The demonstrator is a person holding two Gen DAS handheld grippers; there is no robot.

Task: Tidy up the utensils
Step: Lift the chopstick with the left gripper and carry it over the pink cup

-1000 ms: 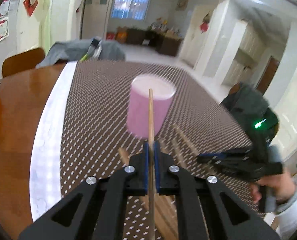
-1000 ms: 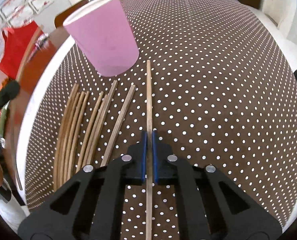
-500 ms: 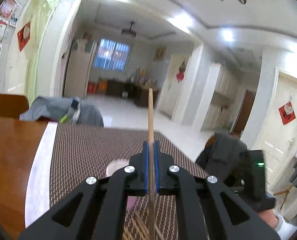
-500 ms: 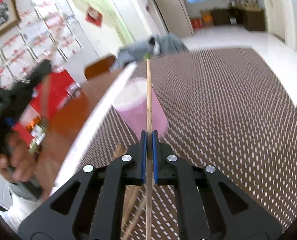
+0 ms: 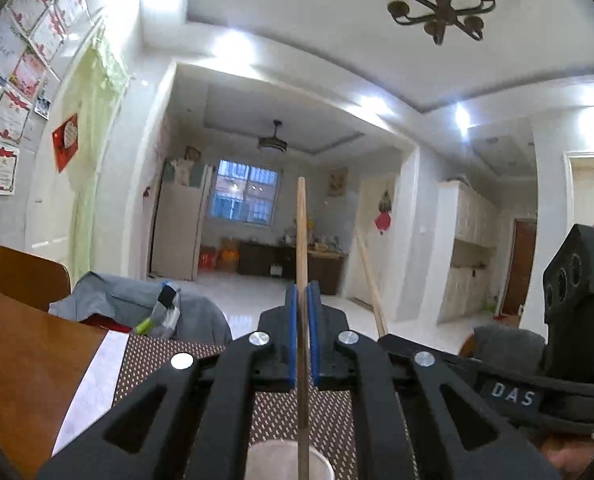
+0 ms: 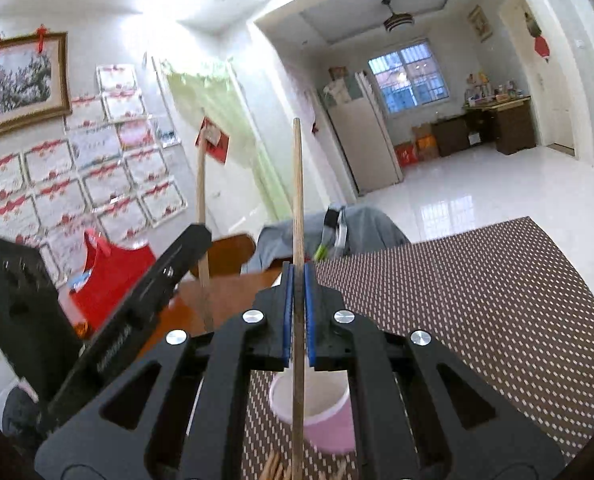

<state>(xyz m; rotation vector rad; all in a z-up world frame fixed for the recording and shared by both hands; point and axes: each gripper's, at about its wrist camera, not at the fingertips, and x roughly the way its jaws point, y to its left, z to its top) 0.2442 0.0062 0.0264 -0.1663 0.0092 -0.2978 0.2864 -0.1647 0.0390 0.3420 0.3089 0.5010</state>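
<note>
Since 0.5 s ago both grippers have tipped further up, sticks now near vertical w/ the pink cup [image 6: 311,412] right below. Left gripper [image 5: 303,344] is pinched on 1 chopstick [image 5: 301,240]; right gripper [image 6: 296,320] is pinched on another chopstick [image 6: 297,200]. Cup stands on the dotted mat [image 6: 477,300]; loose sticks [image 6: 275,470] lie in front of it.

The left gripper [image 5: 301,300] is tipped upward, its blue-padded jaws closed flat on a thin wooden stick — tips pointing to twelve o'clock. The right gripper [image 6: 298,280] matches it, raised and level, jaws pinched on a stick of its own. In the right wrist view the left gripper sits at nine o'clock, close alongside.
</note>
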